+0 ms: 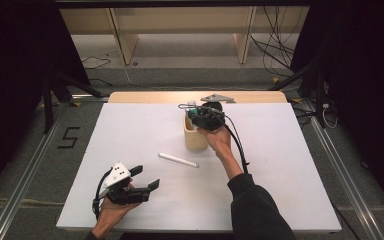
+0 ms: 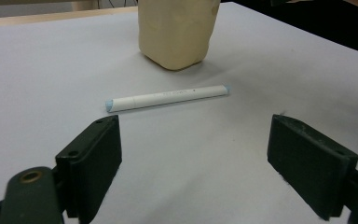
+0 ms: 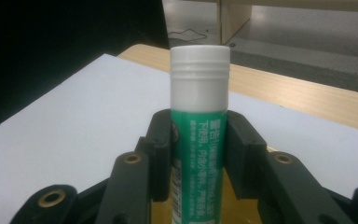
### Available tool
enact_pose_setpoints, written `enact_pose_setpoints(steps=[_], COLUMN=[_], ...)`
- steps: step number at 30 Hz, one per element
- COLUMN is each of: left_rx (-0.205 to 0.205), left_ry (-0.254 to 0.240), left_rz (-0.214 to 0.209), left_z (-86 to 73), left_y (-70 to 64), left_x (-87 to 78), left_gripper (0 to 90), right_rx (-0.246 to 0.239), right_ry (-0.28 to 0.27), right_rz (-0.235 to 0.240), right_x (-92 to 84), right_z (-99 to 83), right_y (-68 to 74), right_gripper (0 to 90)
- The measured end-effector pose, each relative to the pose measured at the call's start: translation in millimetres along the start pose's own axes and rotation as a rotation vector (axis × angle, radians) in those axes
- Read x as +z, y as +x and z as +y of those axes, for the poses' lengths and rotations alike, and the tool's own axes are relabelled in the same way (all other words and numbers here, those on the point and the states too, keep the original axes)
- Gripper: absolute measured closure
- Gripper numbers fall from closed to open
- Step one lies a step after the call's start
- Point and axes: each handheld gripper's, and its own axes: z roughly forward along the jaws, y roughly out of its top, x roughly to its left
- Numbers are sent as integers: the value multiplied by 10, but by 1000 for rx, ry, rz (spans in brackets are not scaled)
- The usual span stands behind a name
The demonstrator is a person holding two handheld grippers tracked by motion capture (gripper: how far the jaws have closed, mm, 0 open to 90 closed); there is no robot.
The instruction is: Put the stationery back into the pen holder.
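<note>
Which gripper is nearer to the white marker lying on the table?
Left. The left gripper rests open just short of the white marker, facing it. The right gripper is beyond it, over the cream holder, shut on a green glue stick.

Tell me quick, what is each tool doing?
Left tool: open, holding nothing, near the white marker.
Right tool: closed on the green glue stick above the cream cup.

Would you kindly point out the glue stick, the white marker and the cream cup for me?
glue stick (image 3: 198,140): right gripper view, on its green label between the jaws.
white marker (image 2: 168,98): left gripper view, on the middle of its barrel.
cream cup (image 1: 194,140): high view, on its front wall.
</note>
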Motion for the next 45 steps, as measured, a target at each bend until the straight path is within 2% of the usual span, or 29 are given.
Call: enact_pose_setpoints(steps=[6,34,36,39,45], left_rx=[0,15,13,13,12], left_ry=[-4,3,4,6,6], left_rz=[2,1,0,-2,-1], left_z=[-3,-5,-6,-6,-7], left_y=[-1,-8,-11,-12,-11], left_x=[3,10,11,12,13], left_gripper=[175,176,176,176,177], right_rx=[-5,15,16,38,46], right_ry=[23,65,70,64,44], right_rz=[-8,-9,-1,19,29], right_x=[44,122,121,88,-30], right_z=[-23,-66,-66,-44,26], right_y=[18,26,20,7,-7], right_gripper=[657,648,608,484,424])
